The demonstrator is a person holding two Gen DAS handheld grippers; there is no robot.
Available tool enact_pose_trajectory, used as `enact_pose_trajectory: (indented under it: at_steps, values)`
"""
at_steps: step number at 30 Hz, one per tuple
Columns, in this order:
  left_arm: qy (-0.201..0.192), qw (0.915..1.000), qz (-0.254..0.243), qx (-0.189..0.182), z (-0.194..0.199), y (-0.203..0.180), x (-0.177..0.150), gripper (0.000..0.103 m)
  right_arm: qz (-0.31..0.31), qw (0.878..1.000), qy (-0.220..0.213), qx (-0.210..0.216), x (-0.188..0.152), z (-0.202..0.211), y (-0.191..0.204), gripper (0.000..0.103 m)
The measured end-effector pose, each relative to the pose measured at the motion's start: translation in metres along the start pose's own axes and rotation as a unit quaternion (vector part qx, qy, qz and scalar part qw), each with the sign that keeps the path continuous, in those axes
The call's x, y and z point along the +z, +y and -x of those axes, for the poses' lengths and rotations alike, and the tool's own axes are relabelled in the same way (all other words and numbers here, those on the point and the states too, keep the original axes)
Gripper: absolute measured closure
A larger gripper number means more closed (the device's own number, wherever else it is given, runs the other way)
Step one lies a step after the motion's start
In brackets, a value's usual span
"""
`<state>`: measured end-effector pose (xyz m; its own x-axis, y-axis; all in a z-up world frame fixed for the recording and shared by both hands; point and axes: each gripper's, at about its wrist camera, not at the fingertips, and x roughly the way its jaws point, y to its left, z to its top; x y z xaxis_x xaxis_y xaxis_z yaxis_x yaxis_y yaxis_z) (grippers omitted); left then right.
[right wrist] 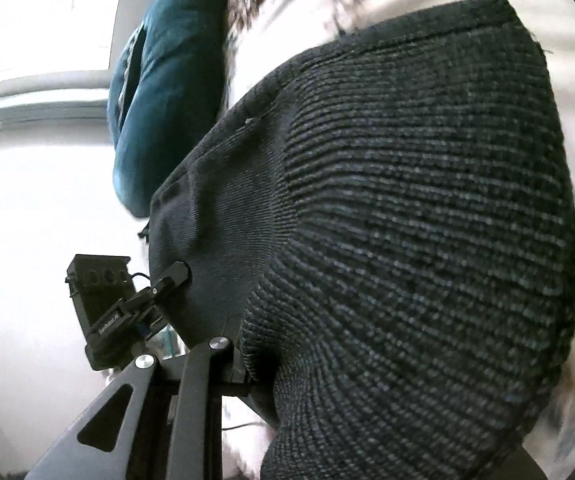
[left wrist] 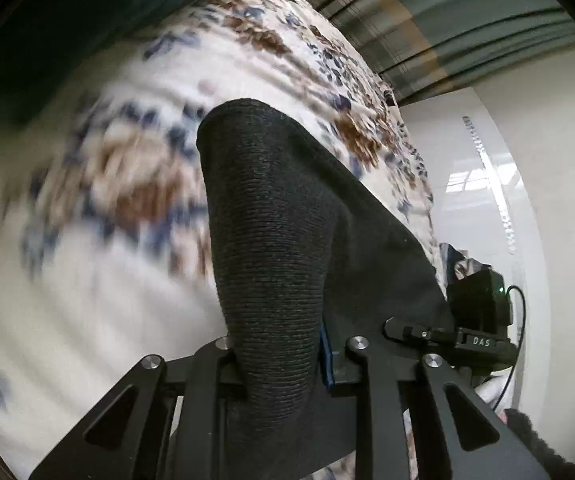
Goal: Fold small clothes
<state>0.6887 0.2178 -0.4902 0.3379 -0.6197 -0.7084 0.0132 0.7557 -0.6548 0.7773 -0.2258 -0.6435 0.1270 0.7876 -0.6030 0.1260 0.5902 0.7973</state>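
Observation:
A dark knit garment (left wrist: 275,240) hangs stretched between my two grippers above a floral bedspread (left wrist: 119,184). My left gripper (left wrist: 283,356) is shut on its ribbed edge, which rises from between the jaws. In the right wrist view the same garment (right wrist: 407,220) fills most of the frame. My right gripper (right wrist: 247,364) is shut on it; the cloth covers the right-hand finger. The other gripper's tip (right wrist: 171,276) also pinches the garment at its left edge. The right gripper's tip (left wrist: 407,328) shows in the left view.
A teal pillow (right wrist: 163,80) lies on the bed, also at the left view's top left (left wrist: 67,20). Striped curtains (left wrist: 427,20) and a white wall (left wrist: 547,160) stand beyond the bed. The bedspread is motion-blurred.

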Motion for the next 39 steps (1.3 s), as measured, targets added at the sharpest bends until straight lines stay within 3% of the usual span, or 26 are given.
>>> enact_pose_trajectory:
  at_steps: [2, 4, 5, 6, 8, 10, 12, 13, 14, 17, 21, 28, 39]
  values:
    - [0.012, 0.9985, -0.008, 0.052, -0.02, 0.01, 0.026, 0.07, -0.01, 1.0, -0.001, -0.01, 0.037, -0.011, -0.007, 0.077]
    - [0.042, 0.9926, -0.019, 0.113, -0.047, 0.025, 0.042, 0.069, -0.021, 0.999, 0.002, -0.043, 0.059, -0.012, -0.02, 0.064]
    - [0.049, 0.988, -0.022, 0.145, -0.056, 0.03, 0.045, 0.069, -0.024, 0.997, -0.001, -0.077, 0.067, -0.014, -0.023, 0.05]
    - [0.05, 0.9861, -0.022, 0.157, -0.06, 0.034, 0.046, 0.068, -0.016, 0.993, -0.018, -0.118, 0.073, -0.007, -0.024, 0.041]
    - [0.026, 0.9859, -0.031, 0.163, -0.054, 0.03, 0.038, 0.06, -0.009, 0.988, -0.022, -0.151, 0.073, 0.002, -0.024, 0.027]
    - [-0.008, 0.9831, -0.051, 0.176, -0.04, 0.02, 0.026, 0.048, 0.03, 0.977, -0.04, -0.209, 0.058, 0.022, -0.017, 0.022]
    - [-0.032, 0.9763, -0.065, 0.204, -0.033, 0.011, 0.018, 0.006, 0.062, 0.958, -0.057, -0.275, 0.043, 0.025, 0.004, 0.003]
    - [-0.039, 0.9707, -0.072, 0.226, -0.032, 0.005, 0.017, 0.001, 0.073, 0.945, -0.068, -0.312, 0.033, 0.026, 0.014, 0.0]
    - [-0.045, 0.966, -0.078, 0.243, -0.03, -0.002, 0.012, 0.0, 0.084, 0.927, -0.083, -0.355, 0.017, 0.032, 0.019, 0.0]
    - [-0.058, 0.949, -0.093, 0.296, -0.023, -0.022, -0.008, 0.0, 0.1, 0.901, -0.099, -0.411, -0.026, 0.037, 0.029, 0.0]
    - [-0.051, 0.939, -0.098, 0.326, -0.01, -0.053, -0.035, 0.0, 0.099, 0.879, -0.129, -0.448, -0.061, 0.042, 0.056, 0.0]
    - [-0.08, 0.9336, -0.105, 0.333, 0.056, -0.134, -0.086, 0.0, 0.111, 0.855, -0.184, -0.472, -0.12, 0.091, 0.133, 0.0]
    - [-0.153, 0.9243, -0.124, 0.327, 0.198, -0.262, -0.154, 0.0, 0.173, 0.822, -0.26, -0.475, -0.249, 0.223, 0.281, 0.0]
